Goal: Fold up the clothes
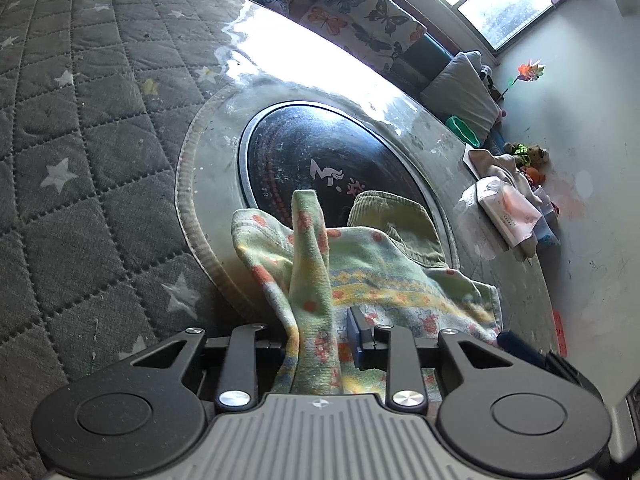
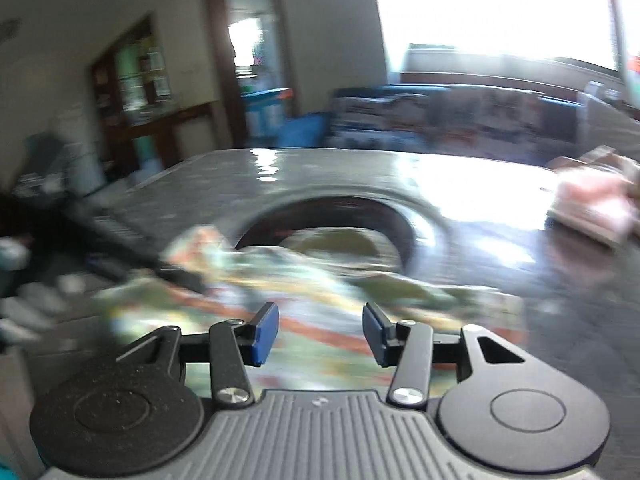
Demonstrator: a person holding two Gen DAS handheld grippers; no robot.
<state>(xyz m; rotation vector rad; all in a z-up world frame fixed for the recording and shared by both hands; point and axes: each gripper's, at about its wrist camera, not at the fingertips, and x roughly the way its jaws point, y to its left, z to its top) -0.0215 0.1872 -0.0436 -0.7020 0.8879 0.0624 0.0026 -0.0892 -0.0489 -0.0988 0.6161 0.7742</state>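
A small green, yellow and orange flower-print garment (image 1: 360, 272) lies crumpled on the round table, partly over its black centre disc (image 1: 320, 160). My left gripper (image 1: 320, 340) has a bunched fold of this cloth standing up between its jaws; the left pad is hidden behind the cloth, the right blue pad (image 1: 356, 338) shows beside it. In the blurred right wrist view the same garment (image 2: 320, 280) lies below my right gripper (image 2: 320, 332), whose blue pads (image 2: 266, 332) stand wide apart with nothing between them. The left gripper (image 2: 176, 272) shows as a dark blur at the garment's left edge.
The table has a grey quilted star-print cover (image 1: 80, 160) under clear plastic. A tissue pack and papers (image 1: 508, 208) sit at the table's right edge. A butterfly-print sofa (image 1: 352, 12), cushions and toys lie beyond. A doorway and shelves (image 2: 252, 60) are behind.
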